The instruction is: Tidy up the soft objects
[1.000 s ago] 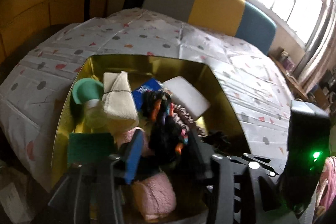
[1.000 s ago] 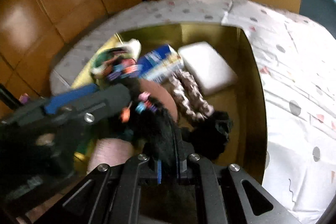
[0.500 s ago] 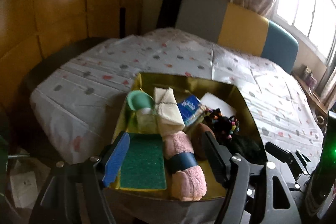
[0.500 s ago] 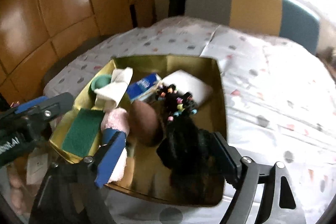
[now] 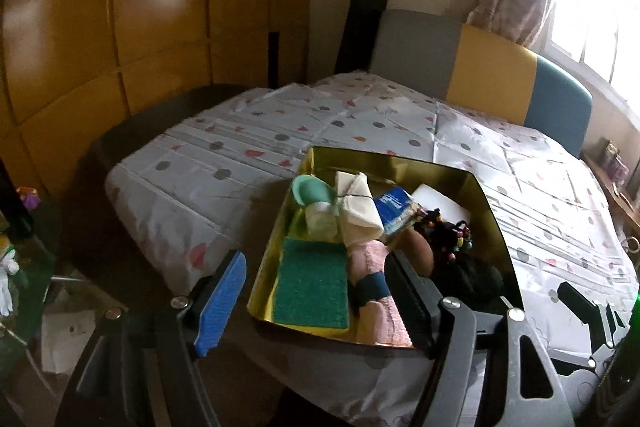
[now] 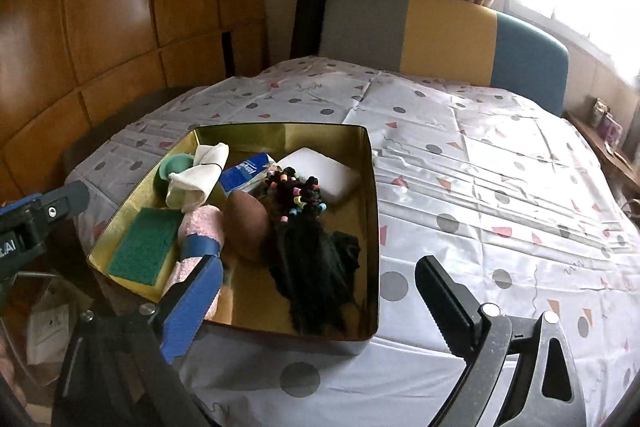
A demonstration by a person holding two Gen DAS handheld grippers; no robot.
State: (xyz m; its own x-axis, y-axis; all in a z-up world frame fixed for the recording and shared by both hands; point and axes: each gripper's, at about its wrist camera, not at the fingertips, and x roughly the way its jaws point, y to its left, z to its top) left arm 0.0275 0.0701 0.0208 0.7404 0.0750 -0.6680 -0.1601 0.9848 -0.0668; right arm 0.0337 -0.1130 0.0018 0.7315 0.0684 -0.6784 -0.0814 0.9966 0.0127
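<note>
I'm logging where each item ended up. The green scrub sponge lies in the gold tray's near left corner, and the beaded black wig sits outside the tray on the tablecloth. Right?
Not quite. The beaded black wig lies inside the gold tray, along its right side, as the right wrist view shows. The green scrub sponge is in the near left corner, as you said.

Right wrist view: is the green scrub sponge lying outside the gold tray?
No, the green scrub sponge lies inside the gold tray, in its near-left corner beside the pink rolled towel.

Black beaded wig (image 6: 310,247) flat in gold tray (image 6: 370,187), beside brown ball (image 6: 246,223).
</note>
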